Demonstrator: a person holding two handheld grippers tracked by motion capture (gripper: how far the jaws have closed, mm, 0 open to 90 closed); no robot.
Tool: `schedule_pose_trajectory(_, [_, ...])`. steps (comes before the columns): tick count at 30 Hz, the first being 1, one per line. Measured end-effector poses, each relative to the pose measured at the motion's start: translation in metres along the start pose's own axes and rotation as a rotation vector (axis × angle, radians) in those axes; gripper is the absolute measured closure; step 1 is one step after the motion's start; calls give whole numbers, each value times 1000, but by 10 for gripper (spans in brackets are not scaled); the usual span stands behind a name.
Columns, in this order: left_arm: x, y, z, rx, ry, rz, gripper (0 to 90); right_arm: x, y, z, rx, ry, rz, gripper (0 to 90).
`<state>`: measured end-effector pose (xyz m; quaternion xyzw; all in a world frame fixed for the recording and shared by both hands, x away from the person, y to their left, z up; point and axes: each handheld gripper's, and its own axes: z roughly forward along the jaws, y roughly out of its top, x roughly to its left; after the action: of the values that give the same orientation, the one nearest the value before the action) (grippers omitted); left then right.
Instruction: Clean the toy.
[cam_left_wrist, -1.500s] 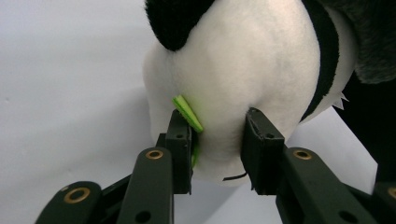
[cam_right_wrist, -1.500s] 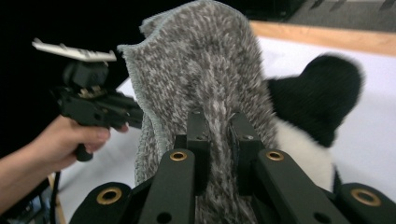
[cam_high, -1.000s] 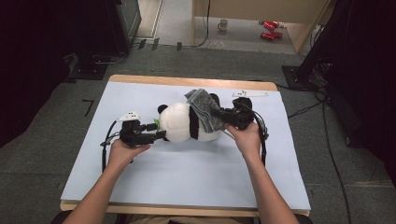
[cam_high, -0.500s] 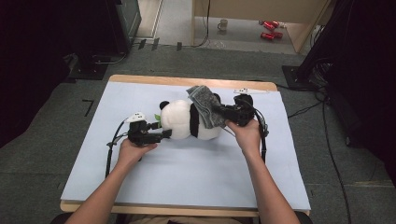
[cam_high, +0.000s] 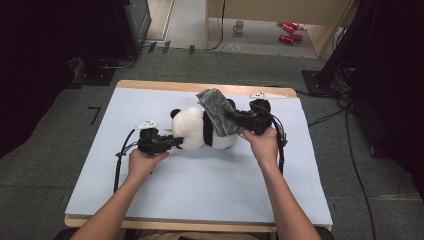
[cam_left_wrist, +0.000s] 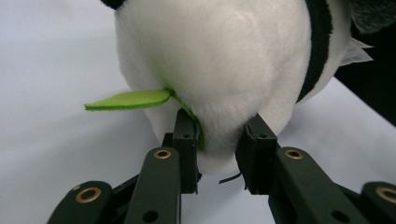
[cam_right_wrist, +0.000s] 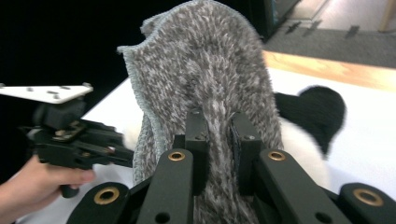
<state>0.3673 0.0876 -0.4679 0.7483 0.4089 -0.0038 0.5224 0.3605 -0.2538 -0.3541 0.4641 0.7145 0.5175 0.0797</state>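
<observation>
While the grey knitted cloth (cam_high: 216, 111) lies draped over the black-and-white plush panda (cam_high: 202, 131), the work looks to me about midway: the cloth is on the toy, but it does not yet wrap or cover it. The panda lies on its side on the pale blue sheet of the counter (cam_high: 200, 195), toward the far middle of it, with its white head end pointing to the person's left. The cloth hangs over the panda's dark far end, one corner standing up past the toy toward the counter's far edge.

The right gripper (cam_right_wrist: 219, 135) is at that same end of the panda, and its fingers (cam_right_wrist: 198, 140) are clenched on a fold of the grey cloth, which rises between them in the right gripper view. The left gripper (cam_left_wrist: 217, 144) sits at the panda's white end; its jaws have just been closing, and its fingers (cam_left_wrist: 184, 140) now pinch a bulge of white plush just beside a small green felt leaf (cam_left_wrist: 128, 99) sewn to the toy.

What seems left, judging by this, is to pull the cloth further along the panda's body while the left hand (cam_high: 142, 162) steadies the toy, then let go.
</observation>
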Motion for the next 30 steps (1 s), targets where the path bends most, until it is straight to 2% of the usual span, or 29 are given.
schedule_pose_trajectory(5, [-7,2,-4,5,-9,-5,740,26,4,4,6,63,-30,812])
schedule_pose_trajectory(9, [-11,2,-5,12,-4,-11,741,47,-2,20,53,126,-50,812])
schedule_pose_trajectory(11, [-11,2,-4,10,2,-5,741,55,-8,29,81,143,-62,812])
schedule_pose_trajectory(16, [-12,1,-3,4,13,-18,741,64,-21,47,127,168,-62,812])
schedule_pose_trajectory(18, [-13,1,-3,3,15,-16,741,65,-25,51,131,171,-62,811])
schedule_pose_trajectory(20, [-13,0,-3,0,17,-18,741,63,-28,56,138,155,-60,811])
schedule_pose_trajectory(24, [-15,0,-2,4,24,-2,741,46,-37,65,161,113,-29,809])
schedule_pose_trajectory(26, [-15,-1,-1,11,26,-8,742,39,-39,66,156,100,-27,808])
schedule_pose_trajectory(28, [-14,-1,0,14,30,-8,744,36,-39,65,154,82,-33,806])
schedule_pose_trajectory(29, [-14,-1,0,17,32,-9,745,34,-38,63,152,57,-60,805])
schedule_pose_trajectory(30, [-13,-1,0,22,35,-8,745,33,-37,62,150,42,-66,805])
